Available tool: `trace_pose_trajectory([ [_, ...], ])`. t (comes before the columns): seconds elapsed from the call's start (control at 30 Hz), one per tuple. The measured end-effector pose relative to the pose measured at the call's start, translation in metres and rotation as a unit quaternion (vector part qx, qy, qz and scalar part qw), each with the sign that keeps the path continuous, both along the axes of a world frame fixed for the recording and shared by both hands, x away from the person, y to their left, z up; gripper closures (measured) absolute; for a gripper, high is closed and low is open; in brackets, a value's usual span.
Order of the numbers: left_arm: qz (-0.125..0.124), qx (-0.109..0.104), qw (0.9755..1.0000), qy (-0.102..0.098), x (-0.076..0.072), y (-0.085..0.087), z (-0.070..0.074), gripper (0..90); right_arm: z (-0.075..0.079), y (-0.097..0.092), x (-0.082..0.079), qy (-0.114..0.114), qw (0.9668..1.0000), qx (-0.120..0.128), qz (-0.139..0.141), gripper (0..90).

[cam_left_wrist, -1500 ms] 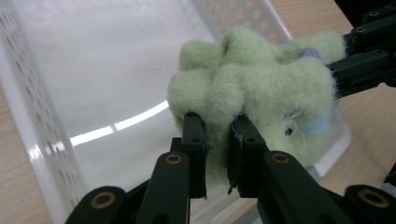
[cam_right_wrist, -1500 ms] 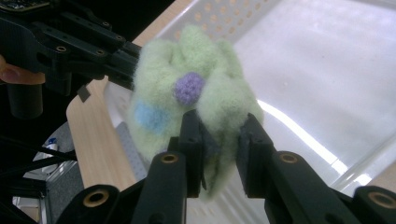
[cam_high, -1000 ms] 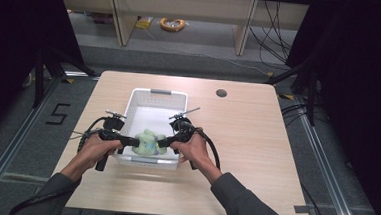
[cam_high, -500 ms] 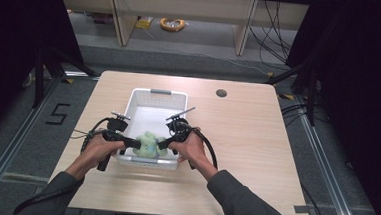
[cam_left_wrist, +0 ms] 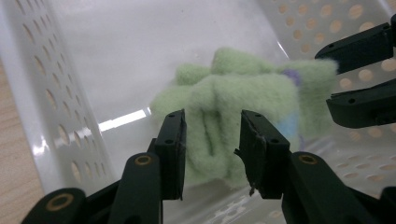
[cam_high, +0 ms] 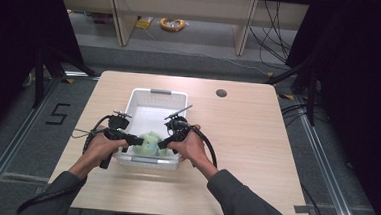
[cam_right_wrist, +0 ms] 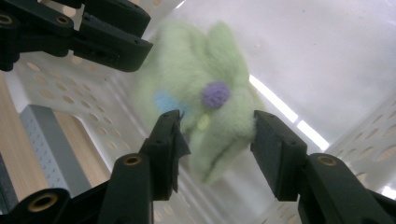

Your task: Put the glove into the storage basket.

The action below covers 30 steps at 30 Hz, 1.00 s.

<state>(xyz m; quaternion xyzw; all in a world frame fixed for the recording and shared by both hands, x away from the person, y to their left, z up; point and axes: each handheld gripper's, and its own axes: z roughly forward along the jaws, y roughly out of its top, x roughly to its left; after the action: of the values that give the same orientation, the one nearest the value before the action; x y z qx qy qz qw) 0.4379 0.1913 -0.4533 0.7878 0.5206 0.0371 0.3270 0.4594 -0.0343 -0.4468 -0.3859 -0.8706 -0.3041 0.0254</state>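
Listing what I have on screen: item one, a green plush toy (cam_high: 149,144), fuzzy, with a purple knob and a pale blue patch on it in the right gripper view, lying at the near end of a white perforated basket (cam_high: 151,96). Item two, the basket itself, standing on the desk (cam_high: 246,141), a wooden top with a small dark round hole toward its far right. Item three, my left gripper (cam_high: 139,141), reaching in over the basket's near left corner; its jaws have just been opening and now stand partly apart on either side of the toy's body (cam_left_wrist: 219,116), with a small gap at each pad. Item four, my right gripper (cam_high: 161,145), coming in from the opposite side; its jaws have also just been opening and stand wider, flanking the toy (cam_right_wrist: 205,107) without pressing it. The two grippers face each other, close together across the toy.
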Motion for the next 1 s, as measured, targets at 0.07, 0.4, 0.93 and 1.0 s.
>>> trace_pose_trajectory([
  [0.07, 0.005, 0.002, 0.9999, -0.01, -0.001, 0.001, 0.002, 58.0, 0.003, -0.002, 0.001, -0.001, 1.0, -0.003, 0.003, 49.0],
  [0.4, 0.02, -0.009, 0.9995, -0.022, -0.005, 0.004, 0.008, 50.5, 0.01, -0.006, -0.001, 0.002, 1.0, 0.004, -0.006, 44.8],
  [0.93, 0.037, -0.04, 0.9981, -0.03, -0.022, 0.002, 0.019, 29.3, 0.031, -0.027, -0.009, -0.029, 0.9982, 0.051, 0.014, 40.9],
  [1.0, 0.036, -0.046, 0.9977, -0.034, -0.025, 0.001, 0.021, 26.2, 0.034, -0.029, -0.013, -0.024, 0.9977, 0.062, 0.01, 39.9],
])
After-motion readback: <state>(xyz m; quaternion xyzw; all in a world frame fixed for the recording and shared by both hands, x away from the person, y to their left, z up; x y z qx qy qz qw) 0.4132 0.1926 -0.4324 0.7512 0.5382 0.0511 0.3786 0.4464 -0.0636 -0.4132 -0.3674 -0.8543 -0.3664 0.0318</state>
